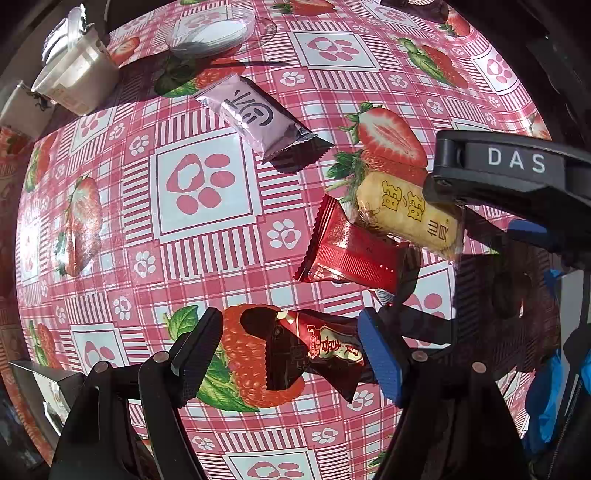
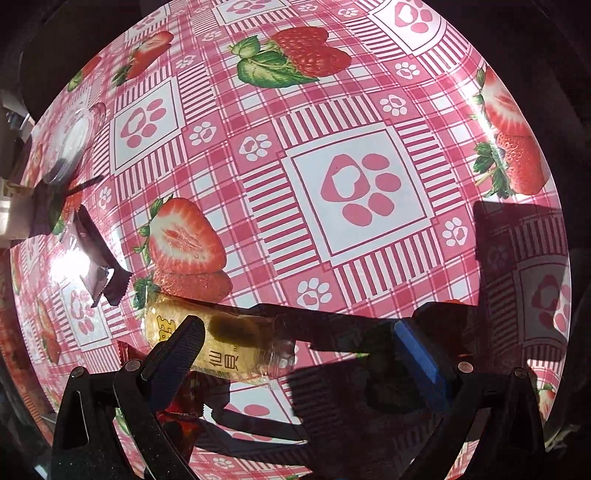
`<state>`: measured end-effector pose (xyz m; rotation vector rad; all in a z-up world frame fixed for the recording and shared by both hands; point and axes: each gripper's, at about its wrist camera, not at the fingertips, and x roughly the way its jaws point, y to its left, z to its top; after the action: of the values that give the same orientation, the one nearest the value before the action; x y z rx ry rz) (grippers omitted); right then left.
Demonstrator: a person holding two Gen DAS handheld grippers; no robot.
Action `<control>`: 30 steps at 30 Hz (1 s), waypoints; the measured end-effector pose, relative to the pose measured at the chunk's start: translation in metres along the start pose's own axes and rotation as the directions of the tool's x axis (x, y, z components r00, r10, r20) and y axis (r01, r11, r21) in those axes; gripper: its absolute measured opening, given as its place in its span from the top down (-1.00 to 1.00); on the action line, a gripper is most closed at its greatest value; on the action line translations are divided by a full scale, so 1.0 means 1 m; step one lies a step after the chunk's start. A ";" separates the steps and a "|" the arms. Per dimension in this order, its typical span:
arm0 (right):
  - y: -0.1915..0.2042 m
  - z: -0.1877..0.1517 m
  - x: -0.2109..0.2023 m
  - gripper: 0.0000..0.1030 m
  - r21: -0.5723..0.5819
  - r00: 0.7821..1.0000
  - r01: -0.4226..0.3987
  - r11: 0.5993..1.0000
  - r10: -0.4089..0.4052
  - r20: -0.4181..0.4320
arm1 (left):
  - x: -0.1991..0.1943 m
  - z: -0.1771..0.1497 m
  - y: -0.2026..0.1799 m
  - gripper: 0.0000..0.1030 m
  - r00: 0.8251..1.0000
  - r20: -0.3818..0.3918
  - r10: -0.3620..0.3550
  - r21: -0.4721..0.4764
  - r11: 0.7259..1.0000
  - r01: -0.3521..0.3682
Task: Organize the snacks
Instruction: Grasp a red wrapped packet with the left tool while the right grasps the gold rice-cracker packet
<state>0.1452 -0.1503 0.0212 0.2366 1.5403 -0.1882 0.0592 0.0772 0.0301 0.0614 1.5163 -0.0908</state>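
Blue foam padding faces one finger of each gripper; the opposite finger carries a black textured pad. The left gripper (image 1: 286,354) is spread wide and holds nothing. Between its fingers, on the counter (image 1: 207,192), lies the dark red candy (image 1: 325,350); neither finger appears to touch the wrapper, though contact at the blue pad cannot be ruled out. The right gripper (image 2: 301,349) is likewise spread wide and holds nothing. The yellow rice cracker (image 2: 221,343) lies partly between its fingers, close against the black pad; whether they touch cannot be determined from the right wrist view.

In the left wrist view, the yellow rice cracker lies just beyond the dark red candy, with the red foil packet (image 1: 351,251) overlapping its near end. The right gripper's body, marked "DAS", hangs over the cracker's far side. The pink snack bar (image 1: 255,118) lies well apart, farther up the counter. A clear round lid (image 1: 212,31) and a translucent plastic container (image 1: 74,74) stand near the far edge; the container is probably the collection point, but this is not confirmed.

Step in hand, as judged: approach and alignment for a pick, one snack per gripper. No snack has been sorted yet.

Next move calls for:
1. Lowering each gripper until the fingers bracket the wrapper body.
2. Closing on the body, not the crimped ends.
3. Avoiding the red foil packet while gripping the cracker.
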 end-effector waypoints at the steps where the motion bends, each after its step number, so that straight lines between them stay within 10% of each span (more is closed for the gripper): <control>1: 0.001 0.006 0.001 -1.00 -0.001 1.000 -0.005 1.000 0.005 0.008 | 0.005 0.000 0.001 -0.53 1.000 -0.014 0.013 -0.001 1.000 -0.013; 7: 0.021 0.036 0.018 -1.00 -0.113 0.999 0.036 0.993 -0.038 -0.016 | 0.009 -0.025 0.030 -0.57 1.000 -0.004 -0.004 0.007 1.000 0.004; 21: -0.005 -0.024 0.023 -1.00 -0.226 0.994 0.017 0.974 -0.042 -0.105 | 0.004 -0.119 0.105 -0.80 0.998 -0.064 0.030 0.008 1.000 -0.029; 30: 0.009 0.005 0.010 -1.00 -0.121 0.987 -0.120 0.985 0.106 -0.117 | -0.030 -0.082 0.103 -0.81 0.999 0.040 -0.014 0.068 0.998 0.012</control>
<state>0.1531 -0.1430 0.0112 0.2350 1.6371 0.0140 -0.0138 0.1884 0.0544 0.1034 1.4737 -0.1529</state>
